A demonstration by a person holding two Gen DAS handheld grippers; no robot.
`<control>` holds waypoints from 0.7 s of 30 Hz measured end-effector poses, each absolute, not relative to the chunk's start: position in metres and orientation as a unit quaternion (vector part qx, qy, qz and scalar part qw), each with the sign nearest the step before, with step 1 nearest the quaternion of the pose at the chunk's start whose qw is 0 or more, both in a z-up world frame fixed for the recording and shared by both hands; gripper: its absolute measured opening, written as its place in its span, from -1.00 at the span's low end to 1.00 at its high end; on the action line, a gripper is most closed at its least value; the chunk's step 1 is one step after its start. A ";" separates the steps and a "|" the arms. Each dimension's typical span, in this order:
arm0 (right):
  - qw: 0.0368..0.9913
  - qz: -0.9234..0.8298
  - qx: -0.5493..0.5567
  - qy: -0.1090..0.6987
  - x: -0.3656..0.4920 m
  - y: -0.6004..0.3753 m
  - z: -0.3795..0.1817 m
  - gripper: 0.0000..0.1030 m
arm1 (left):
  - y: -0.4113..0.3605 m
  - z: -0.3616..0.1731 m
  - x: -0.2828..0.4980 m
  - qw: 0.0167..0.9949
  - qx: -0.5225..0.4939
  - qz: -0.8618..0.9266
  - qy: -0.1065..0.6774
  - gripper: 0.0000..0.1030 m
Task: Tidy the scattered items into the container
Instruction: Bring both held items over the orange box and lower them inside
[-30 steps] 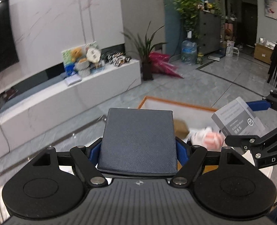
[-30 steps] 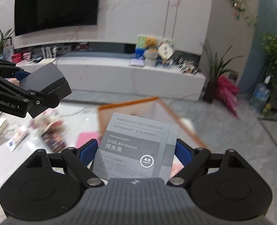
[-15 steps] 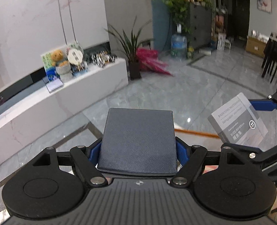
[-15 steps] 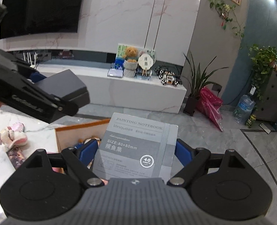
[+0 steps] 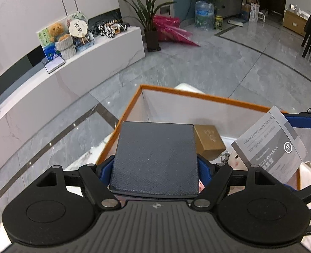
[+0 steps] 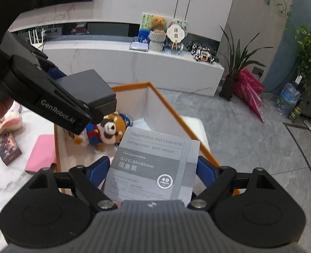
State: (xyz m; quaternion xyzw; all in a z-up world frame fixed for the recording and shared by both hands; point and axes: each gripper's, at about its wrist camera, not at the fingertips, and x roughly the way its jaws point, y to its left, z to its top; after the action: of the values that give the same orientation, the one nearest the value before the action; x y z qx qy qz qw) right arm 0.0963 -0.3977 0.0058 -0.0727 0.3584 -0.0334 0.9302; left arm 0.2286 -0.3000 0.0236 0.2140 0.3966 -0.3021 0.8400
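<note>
- Left wrist view: my left gripper (image 5: 154,164) is clenched on a dark grey box (image 5: 154,156), with the blue pads pressing on its two sides.
- This grey box hangs over the near left part of the container (image 5: 197,97), a white box with an orange rim that stands on a marble table (image 5: 86,158).
- Inside the container I see a gold box (image 5: 210,142) lying tilted, and beside it a small white plush toy (image 5: 236,161) with a metal clip; the toy is partly hidden.
- At the right edge my right gripper (image 5: 290,139) comes in and holds a grey notebook (image 5: 270,141) above the right side of the container.
- Right wrist view: my right gripper (image 6: 153,168) is grasping the notebook (image 6: 153,166) by its two edges; the cover reads "PAINTING NOTEBOOK".
- The notebook is over the container (image 6: 172,107), near its right wall.
- On the floor of the container lies a brown plush animal (image 6: 109,129) in blue clothes.
- At upper left my left gripper (image 6: 81,97) holds the grey box (image 6: 88,88) above the back part of the container, over the plush animal.
- Outside the container, on the table (image 6: 8,181), lie a pink pad (image 6: 42,154), just beside the left wall, and further left a small dark card box (image 6: 8,148) and a pink and white plush toy (image 6: 10,120).
</note>
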 end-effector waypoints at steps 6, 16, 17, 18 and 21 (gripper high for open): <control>0.924 -0.032 -0.073 0.374 0.104 -0.393 -0.011 0.71 | -0.307 0.002 0.230 0.827 0.226 -0.305 0.414 0.74; 0.912 -0.018 -0.065 0.404 0.113 -0.384 -0.032 0.71 | -0.317 -0.028 0.234 0.809 0.253 -0.297 0.439 0.74; 0.911 -0.018 -0.064 0.407 0.113 -0.384 -0.034 0.71 | -0.317 -0.031 0.235 0.808 0.255 -0.297 0.440 0.74; 0.910 -0.018 -0.062 0.409 0.113 -0.384 -0.036 0.71 | -0.317 -0.033 0.235 0.807 0.257 -0.296 0.442 0.74; 0.908 -0.016 -0.054 0.415 0.116 -0.385 -0.039 0.71 | -0.320 -0.039 0.236 0.803 0.264 -0.295 0.445 0.74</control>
State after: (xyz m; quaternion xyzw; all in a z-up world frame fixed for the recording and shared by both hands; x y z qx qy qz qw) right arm 0.1159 -0.3854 -0.0386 -0.0540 0.4152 -0.0158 0.9080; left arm 0.2361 -0.3203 -0.0395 0.2639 0.4454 -0.2949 0.8032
